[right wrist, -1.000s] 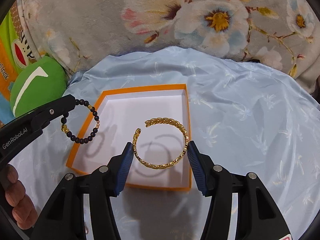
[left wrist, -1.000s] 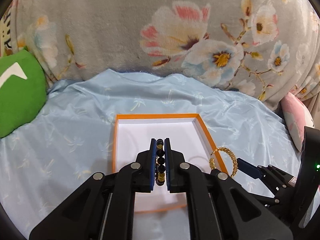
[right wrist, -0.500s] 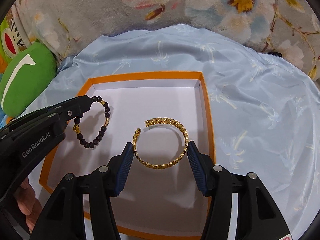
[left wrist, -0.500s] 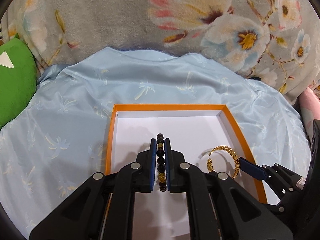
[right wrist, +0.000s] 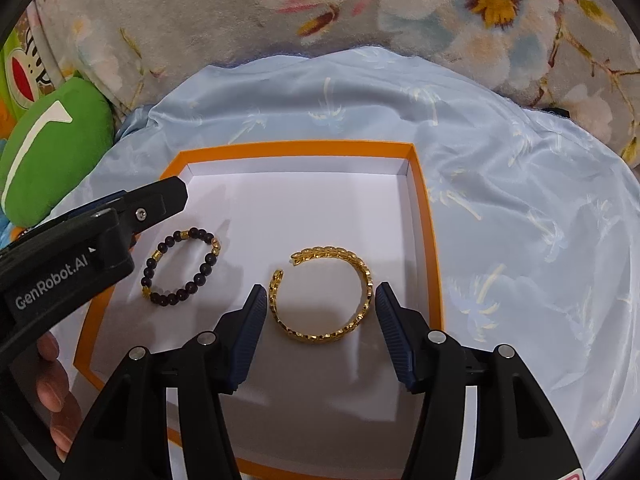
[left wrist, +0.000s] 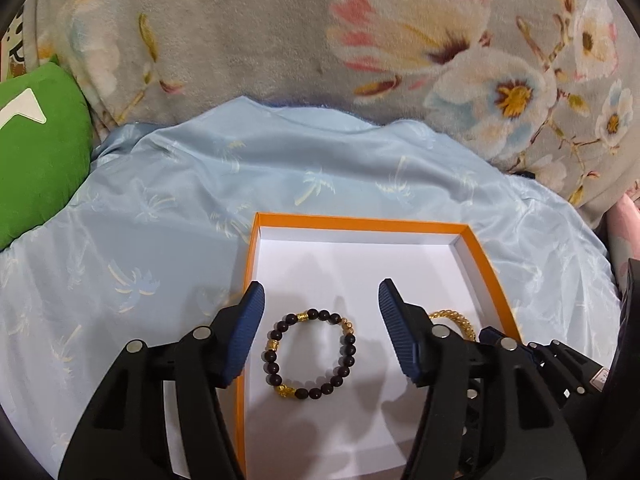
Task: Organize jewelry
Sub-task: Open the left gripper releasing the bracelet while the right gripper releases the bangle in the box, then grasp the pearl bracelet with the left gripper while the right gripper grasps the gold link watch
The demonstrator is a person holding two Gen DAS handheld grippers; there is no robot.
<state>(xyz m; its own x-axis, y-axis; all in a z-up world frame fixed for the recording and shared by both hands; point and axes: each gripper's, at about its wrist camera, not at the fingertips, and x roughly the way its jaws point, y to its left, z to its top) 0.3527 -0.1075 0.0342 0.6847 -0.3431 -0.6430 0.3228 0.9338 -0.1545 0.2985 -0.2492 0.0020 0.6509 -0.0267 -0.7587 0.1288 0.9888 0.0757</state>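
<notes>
A dark beaded bracelet with gold beads [left wrist: 348, 340] lies flat on the white floor of the orange-rimmed box [left wrist: 360, 220]. My left gripper [left wrist: 320, 292] hovers over it. Its jaws are opening, with the bracelet below and between them and no pad touching it. In the right wrist view the same bracelet [right wrist: 200, 276] lies beside a left finger [right wrist: 160, 200]. My right gripper [right wrist: 320, 292] is shut on the gold bangle [right wrist: 320, 336], a pad on each side, low over the box [right wrist: 296, 146] floor. In the left wrist view, part of the bangle [left wrist: 452, 318] shows at the right.
The box rests on a light blue satin cloth [left wrist: 160, 240]. A grey floral blanket [left wrist: 280, 40] rises behind it, and a green cushion [left wrist: 36, 152] lies at the left. A person's hand [right wrist: 52, 392] grips the left tool at the lower left.
The left jaws have gone from shut on the beaded bracelet to wide apart, and the bracelet now lies flat in the box. Both grippers have come lower over the box.
</notes>
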